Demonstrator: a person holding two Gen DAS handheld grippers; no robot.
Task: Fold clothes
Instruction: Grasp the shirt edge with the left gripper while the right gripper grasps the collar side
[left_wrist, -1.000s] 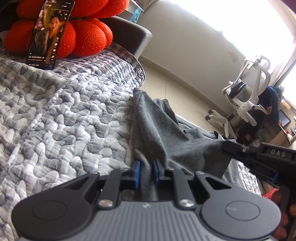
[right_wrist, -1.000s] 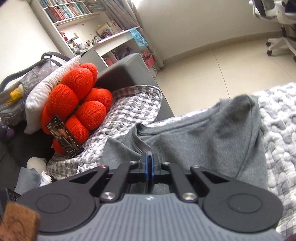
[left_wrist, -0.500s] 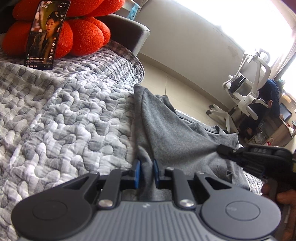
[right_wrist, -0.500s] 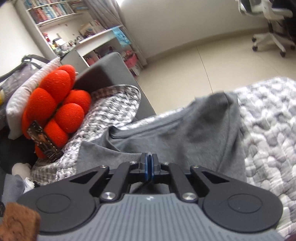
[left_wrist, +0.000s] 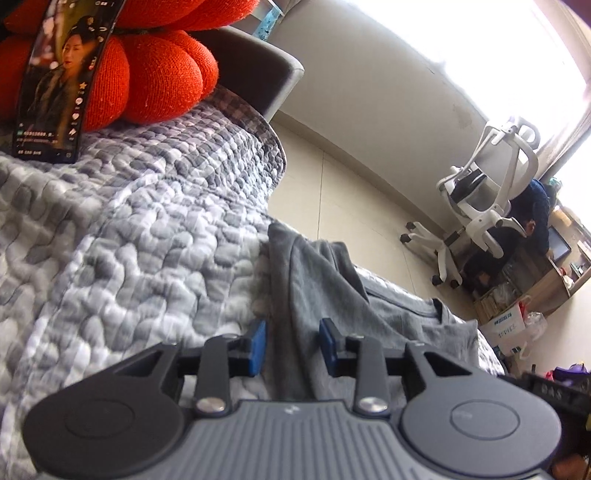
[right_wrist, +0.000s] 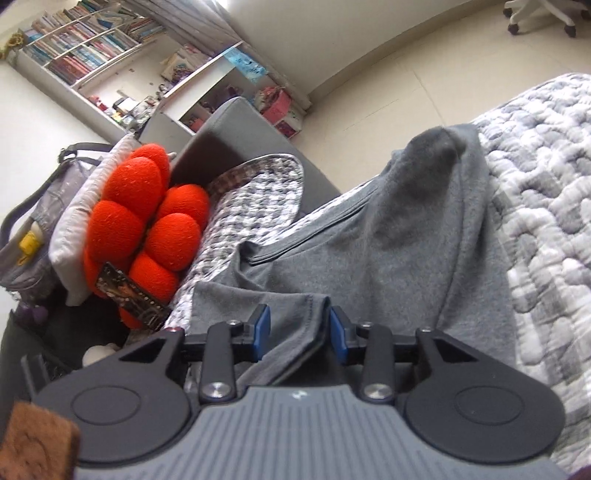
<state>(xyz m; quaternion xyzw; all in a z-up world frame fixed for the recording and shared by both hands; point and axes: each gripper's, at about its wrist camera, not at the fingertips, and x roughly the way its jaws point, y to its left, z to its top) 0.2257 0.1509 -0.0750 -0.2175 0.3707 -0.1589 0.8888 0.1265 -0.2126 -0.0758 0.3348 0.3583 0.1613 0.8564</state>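
Note:
A grey T-shirt (right_wrist: 388, 236) lies folded lengthways on the grey-white quilt (left_wrist: 129, 240). In the left wrist view a narrow ridge of the same grey T-shirt (left_wrist: 314, 280) runs away from me. My left gripper (left_wrist: 291, 345) is opening; the cloth lies between its blue pads (left_wrist: 257, 345), which stand clear of it. My right gripper (right_wrist: 300, 334) is opening too. A folded edge of the shirt rests between its blue pads (right_wrist: 263, 332), which no longer pinch it. The right gripper's black body (left_wrist: 554, 387) shows at the left view's lower right edge.
An orange puffy cushion (right_wrist: 144, 229) with a phone (left_wrist: 55, 85) leaning on it sits at the sofa's far end by the grey armrest (left_wrist: 255, 74). The quilt's far edge drops to the tiled floor (left_wrist: 351, 199). A white office chair (left_wrist: 484, 195) and bookshelves (right_wrist: 92, 51) stand beyond.
Both grippers were shut on the shirt and now have their pads apart. The left gripper moved closer to the cushion end. The right gripper rolled and sank, laying the shirt on the quilt.

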